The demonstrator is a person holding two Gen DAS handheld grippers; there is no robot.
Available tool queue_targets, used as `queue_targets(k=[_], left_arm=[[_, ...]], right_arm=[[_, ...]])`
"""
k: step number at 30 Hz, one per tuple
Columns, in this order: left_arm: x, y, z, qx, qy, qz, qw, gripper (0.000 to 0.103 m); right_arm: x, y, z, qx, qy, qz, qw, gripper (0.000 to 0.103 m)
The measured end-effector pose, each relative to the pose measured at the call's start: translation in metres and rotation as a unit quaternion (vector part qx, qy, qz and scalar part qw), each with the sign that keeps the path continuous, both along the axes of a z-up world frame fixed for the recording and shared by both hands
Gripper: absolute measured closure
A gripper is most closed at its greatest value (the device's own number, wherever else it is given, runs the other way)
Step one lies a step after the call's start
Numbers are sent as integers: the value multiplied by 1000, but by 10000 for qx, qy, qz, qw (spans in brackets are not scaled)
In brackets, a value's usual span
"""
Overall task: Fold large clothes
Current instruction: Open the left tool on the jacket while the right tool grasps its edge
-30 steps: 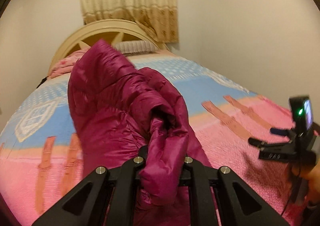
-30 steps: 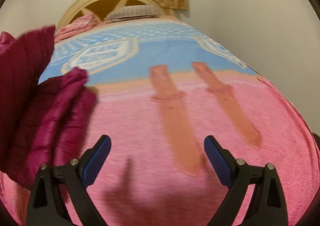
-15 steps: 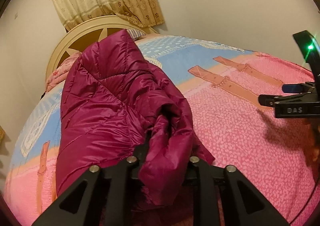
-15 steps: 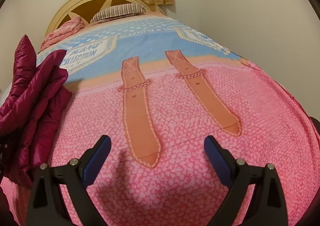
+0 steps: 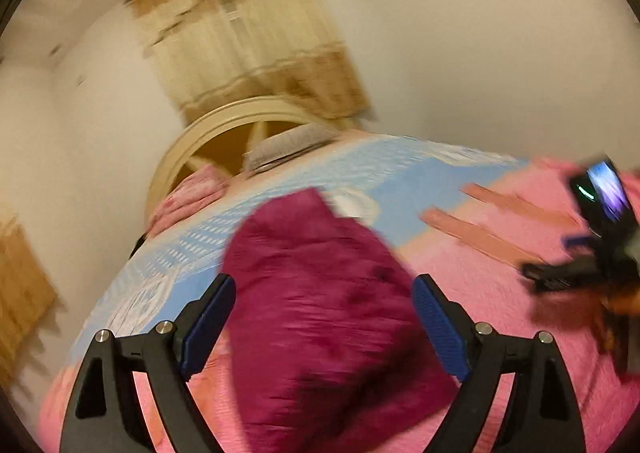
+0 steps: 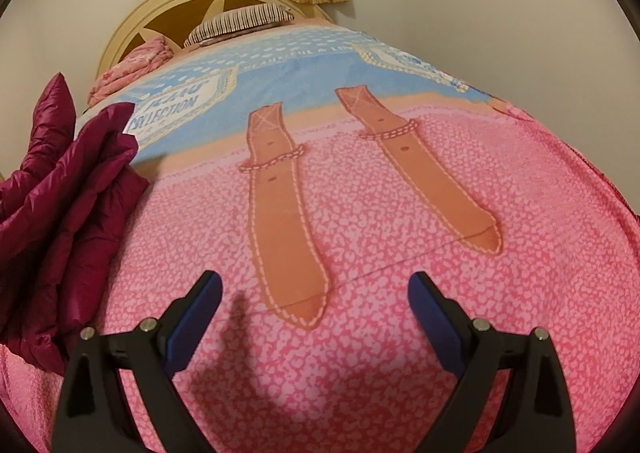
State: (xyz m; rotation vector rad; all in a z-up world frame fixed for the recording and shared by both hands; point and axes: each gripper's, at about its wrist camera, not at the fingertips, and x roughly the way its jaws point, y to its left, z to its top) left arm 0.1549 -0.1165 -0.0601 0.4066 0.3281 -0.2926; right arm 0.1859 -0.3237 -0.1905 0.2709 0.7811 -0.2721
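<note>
Through your left wrist camera, which is smearing with blur, your left gripper point(image 5: 324, 317) is holding its blue-padded fingers point(image 5: 208, 319) spread wide apart, gripping nothing. The magenta puffer jacket point(image 5: 320, 313) is lying bunched on the bed point(image 5: 480, 293), filling the gap between those fingers from this angle, though the blur is hiding whether either pad is touching it. The jacket is sitting on the pink part of the bedspread, with its far edge reaching the blue band nearer the headboard point(image 5: 224, 125). A striped pillow point(image 5: 288, 145) and a folded pink blanket point(image 5: 188, 193) are resting just in front of the headboard, and a beige curtain point(image 5: 248, 45) is hanging above it. Your right gripper point(image 5: 576, 269) is showing at the right edge, well apart from the jacket, too blurred to read here. Through your right wrist camera, your right gripper point(image 6: 314, 317) is keeping its fingers point(image 6: 436, 317) wide apart over bare pink bedspread point(image 6: 360, 333), with two printed brown straps point(image 6: 280, 213) running away toward the headboard point(image 6: 160, 9). The jacket point(image 6: 60, 213) is lying heaped at the left edge, well clear of these fingers, on the pink area below the blue band.
</note>
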Motion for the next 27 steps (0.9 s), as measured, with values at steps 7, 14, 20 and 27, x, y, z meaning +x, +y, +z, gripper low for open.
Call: queue_targets(k=[7,14,20,27], left_arm=[[125,101,-21,-882,1030,2021,9699,13],[178,119,-47,-1435,1557,2314,9495,13],[192,101,-51,-1406,1703,2235,9494,13],[203,109,-46,-1649,1698,2252,9451,13]], right_arm=[[8,18,17,160,-62,186,9997,12],[49,65,58,138,-315,606,9976,15],[88,110,114,262,-804,800,9932,23],[148,174,113,250,-684,1340,9883,34]])
